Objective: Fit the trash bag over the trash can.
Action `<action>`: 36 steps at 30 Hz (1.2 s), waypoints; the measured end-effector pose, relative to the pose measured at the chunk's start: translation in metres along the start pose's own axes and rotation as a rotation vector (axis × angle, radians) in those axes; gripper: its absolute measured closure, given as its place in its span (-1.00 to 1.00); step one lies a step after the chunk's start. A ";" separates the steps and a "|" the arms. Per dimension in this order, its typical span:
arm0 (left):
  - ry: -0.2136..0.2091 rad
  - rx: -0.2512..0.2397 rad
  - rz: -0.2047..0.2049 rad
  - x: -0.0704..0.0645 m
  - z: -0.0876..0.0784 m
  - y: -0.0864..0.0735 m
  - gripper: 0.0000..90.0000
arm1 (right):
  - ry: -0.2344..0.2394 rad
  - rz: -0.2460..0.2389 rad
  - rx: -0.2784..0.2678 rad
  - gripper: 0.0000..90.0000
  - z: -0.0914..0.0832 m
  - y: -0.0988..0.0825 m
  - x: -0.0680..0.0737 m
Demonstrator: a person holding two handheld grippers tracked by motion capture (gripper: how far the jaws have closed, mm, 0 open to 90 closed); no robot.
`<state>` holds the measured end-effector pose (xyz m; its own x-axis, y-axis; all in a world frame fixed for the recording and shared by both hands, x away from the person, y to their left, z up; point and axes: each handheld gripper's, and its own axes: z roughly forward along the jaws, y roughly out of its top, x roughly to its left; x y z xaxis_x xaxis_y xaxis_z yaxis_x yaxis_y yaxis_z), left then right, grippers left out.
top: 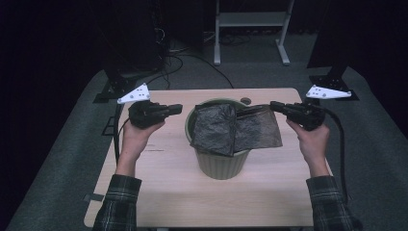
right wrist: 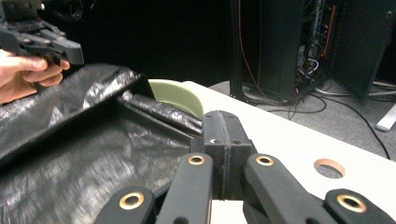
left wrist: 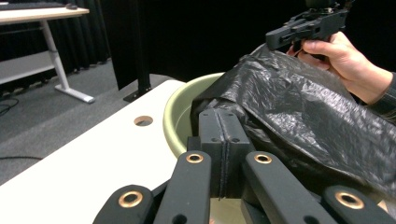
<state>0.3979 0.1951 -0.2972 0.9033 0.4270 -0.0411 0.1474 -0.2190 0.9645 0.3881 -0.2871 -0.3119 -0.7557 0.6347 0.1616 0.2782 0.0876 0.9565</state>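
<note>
Now both grippers flank the bag-draped bin, jaws closed on nothing.
Nearest, the green bin [top: 221,163] stands mid-table; the black bag [top: 233,129] lies folded over its rim; left gripper [top: 179,109] and right gripper [top: 273,104] apparently stop just short. Shut jaws could shove the bag off.

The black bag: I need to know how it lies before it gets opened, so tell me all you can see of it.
The black bag is thin, crinkled, glossy plastic, folded flat. It lies draped over the mouth of the green bin, covering most of the opening; its right part hangs out past the rim above the table. One fold forms a raised ridge across the middle. Both grippers are shut beside it; whether either touches it is unclear.
</note>
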 end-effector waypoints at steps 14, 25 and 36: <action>-0.062 0.029 0.040 -0.022 0.015 0.007 0.41 | 0.005 -0.012 0.018 0.48 -0.006 -0.001 0.006; -0.051 0.039 0.040 -0.038 -0.006 -0.006 0.13 | 0.052 -0.015 0.017 0.15 -0.028 -0.022 0.032; -0.059 0.044 0.028 -0.044 -0.007 -0.011 -0.01 | 0.131 0.043 0.040 0.34 -0.024 -0.039 0.037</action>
<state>0.3536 0.1846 -0.3045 0.9292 0.3683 -0.0307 0.1382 -0.2693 0.9531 0.3351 -0.2851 -0.3377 -0.8128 0.5331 0.2349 0.3334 0.0951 0.9380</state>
